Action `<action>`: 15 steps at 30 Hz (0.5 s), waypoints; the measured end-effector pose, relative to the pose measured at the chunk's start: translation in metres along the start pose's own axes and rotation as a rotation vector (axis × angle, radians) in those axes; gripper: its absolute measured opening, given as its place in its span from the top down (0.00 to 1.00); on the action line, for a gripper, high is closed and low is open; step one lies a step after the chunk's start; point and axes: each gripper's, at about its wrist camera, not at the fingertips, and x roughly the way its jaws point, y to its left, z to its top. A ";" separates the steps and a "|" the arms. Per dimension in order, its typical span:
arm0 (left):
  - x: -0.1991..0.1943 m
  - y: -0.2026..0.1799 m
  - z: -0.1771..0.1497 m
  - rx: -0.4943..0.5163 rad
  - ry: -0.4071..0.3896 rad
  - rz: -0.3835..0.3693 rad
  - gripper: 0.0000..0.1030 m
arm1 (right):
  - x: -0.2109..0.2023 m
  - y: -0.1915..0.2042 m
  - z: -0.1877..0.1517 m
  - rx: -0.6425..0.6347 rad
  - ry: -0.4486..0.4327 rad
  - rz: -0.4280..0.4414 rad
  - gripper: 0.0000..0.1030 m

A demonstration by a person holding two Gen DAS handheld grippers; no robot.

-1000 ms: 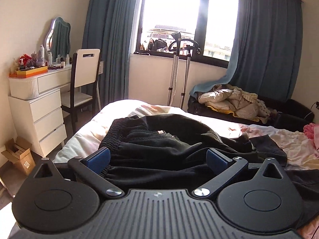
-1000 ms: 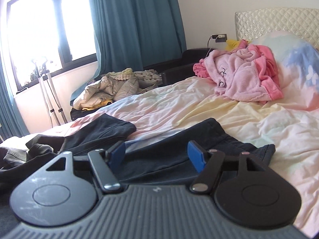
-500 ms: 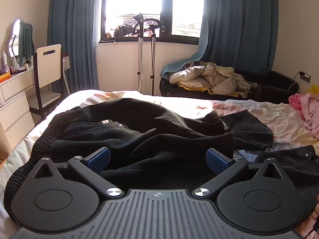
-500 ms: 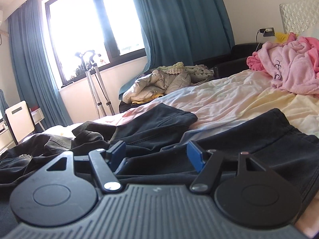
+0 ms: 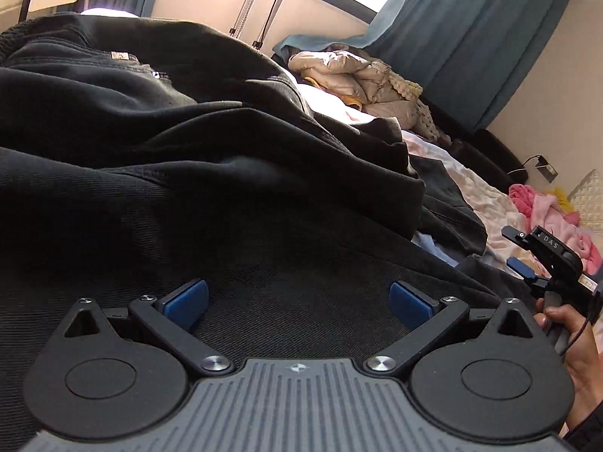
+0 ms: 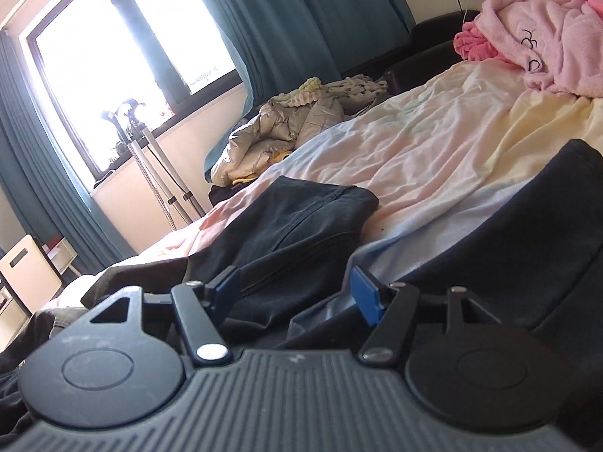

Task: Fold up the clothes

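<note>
While the black, heavy-weave trousers [image 5: 211, 158] lie rumpled across the pale pink and cream bed sheet [image 6: 433, 143], both tools sit low over the cloth and neither has a hold. The left gripper [image 5: 297, 301] stands with its blue pads wide apart just above a flat stretch of black fabric, nothing between them. The right gripper [image 6: 297, 293] is closing; its blue pads flank a fold of the trouser leg [image 6: 301, 218] near the gap where the sheet shows, but press on nothing yet. The person's right hand [image 5: 576, 342] is visible at the edge of the left view.

Judged from the layout, the step in hand is taking hold of the garment. Each tool should take a seam or hem edge rather than mid-panel cloth, and pinch one layer only. The sheet beneath is loose and could be caught; the pads ought to close above it.
</note>
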 end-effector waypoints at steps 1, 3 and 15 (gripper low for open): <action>0.005 0.001 -0.001 0.004 -0.001 -0.010 0.00 | 0.013 -0.002 0.006 0.002 0.002 -0.021 0.36; 0.011 0.003 -0.001 0.013 -0.025 -0.040 0.00 | 0.044 -0.005 0.016 0.012 0.032 -0.075 0.36; 0.025 0.033 0.011 -0.155 -0.065 -0.193 0.00 | 0.085 0.022 0.085 0.080 -0.105 -0.158 0.92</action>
